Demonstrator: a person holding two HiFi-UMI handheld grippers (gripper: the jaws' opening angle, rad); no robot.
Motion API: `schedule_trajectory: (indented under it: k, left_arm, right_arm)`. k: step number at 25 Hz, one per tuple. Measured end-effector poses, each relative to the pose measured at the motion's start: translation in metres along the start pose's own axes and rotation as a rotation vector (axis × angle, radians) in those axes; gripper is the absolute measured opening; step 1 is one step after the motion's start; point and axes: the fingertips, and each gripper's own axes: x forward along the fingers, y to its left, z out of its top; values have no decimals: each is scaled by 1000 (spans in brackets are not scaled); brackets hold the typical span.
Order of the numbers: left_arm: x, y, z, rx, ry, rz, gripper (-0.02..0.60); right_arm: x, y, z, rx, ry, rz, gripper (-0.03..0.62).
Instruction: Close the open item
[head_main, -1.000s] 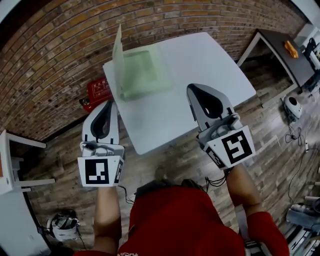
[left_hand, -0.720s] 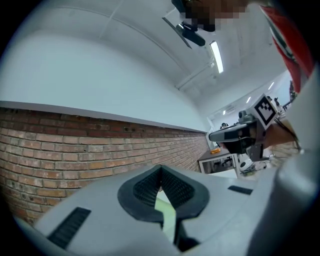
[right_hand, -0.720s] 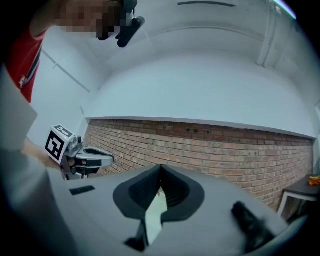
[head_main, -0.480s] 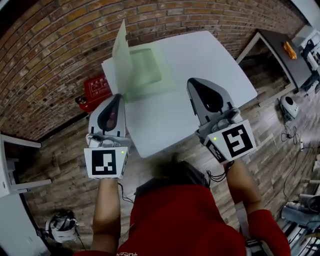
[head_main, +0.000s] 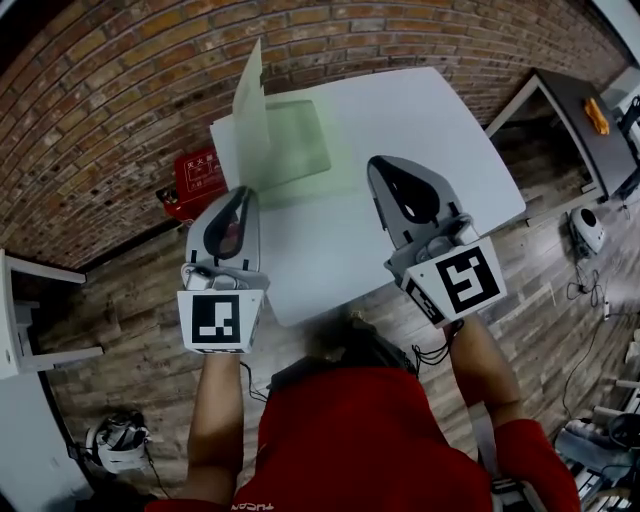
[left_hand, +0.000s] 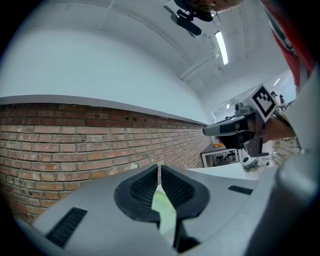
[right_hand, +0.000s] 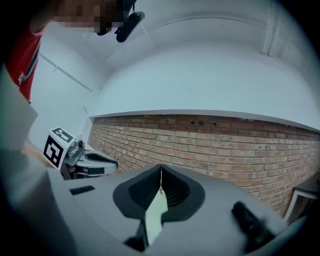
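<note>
A pale green flat case (head_main: 296, 142) lies open at the far left of the white table (head_main: 440, 130), its lid (head_main: 252, 108) standing upright along its left side. My left gripper (head_main: 240, 193) is shut and holds nothing. It hovers at the table's left edge, just short of the lid. In the left gripper view the jaws (left_hand: 159, 168) meet, and a strip of the green case (left_hand: 163, 208) shows beyond them. Also shut and bare, my right gripper (head_main: 386, 166) hangs over the table to the right of the case; its pads (right_hand: 160, 168) are together.
A brick wall (head_main: 120, 90) runs behind the table. A red box (head_main: 197, 175) sits on the wooden floor by the wall, left of the table. A white stand (head_main: 20, 320) is at far left. At far right, a dark table (head_main: 580, 110) carries an orange object.
Both grippers have moved forward toward the green case. The left one has come in from the floor side to the table's left edge, near the lid.
</note>
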Motion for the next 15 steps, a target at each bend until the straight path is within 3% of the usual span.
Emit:
schedule_trajectory:
  k: [15]
  left_arm:
    - [55,-5,-20,48,103,120,17]
  right_arm:
    - [41,-56,-40,47,40,166,43]
